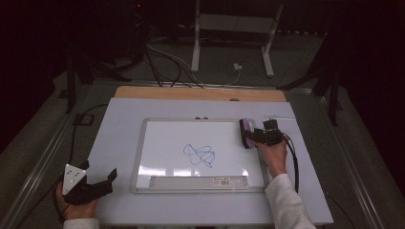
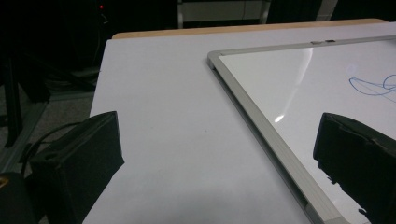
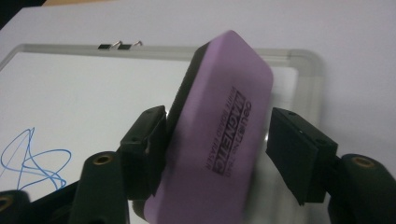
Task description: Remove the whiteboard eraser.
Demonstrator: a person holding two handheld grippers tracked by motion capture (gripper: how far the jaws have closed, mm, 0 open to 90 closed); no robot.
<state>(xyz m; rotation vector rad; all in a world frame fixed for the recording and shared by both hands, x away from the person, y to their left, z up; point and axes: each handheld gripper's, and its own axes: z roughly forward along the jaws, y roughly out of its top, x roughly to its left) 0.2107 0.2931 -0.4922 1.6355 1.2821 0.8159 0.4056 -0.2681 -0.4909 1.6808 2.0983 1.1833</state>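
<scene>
1. Dark room all around, cables and a white stand's legs on the floor beyond; the lit white table [image 1: 119, 124] carries a framed whiteboard [image 1: 143, 143] lying flat.
2. A blue scribble [image 1: 199, 155] sits near the board's middle, well off to the side of the right gripper [image 1: 252, 135], across bare white surface.
3. That gripper's jaws hold a purple eraser [image 3: 219, 140] between them. In the right gripper view one jaw presses its dark felt side, while a sliver of gap seems to show at the other, so the grasp looks loose and the eraser sits skewed.
4. The eraser hangs over the board's far corner on that side, just above the frame.
5. The left gripper [image 1: 90, 183] rests by the table's near edge, jaws spread wide with nothing between them; the board's frame passes just ahead of one jaw.
6. To do this step well, I'd judge the grasp should firm up first, so the eraser can't twist out under pressure.
7. Next, turn the felt face flat to the board and lower it squarely.
8. Then sweep across to the scribble with steady, overlapping strokes.
9. The idle jaws could pin the frame if the board slides.
</scene>
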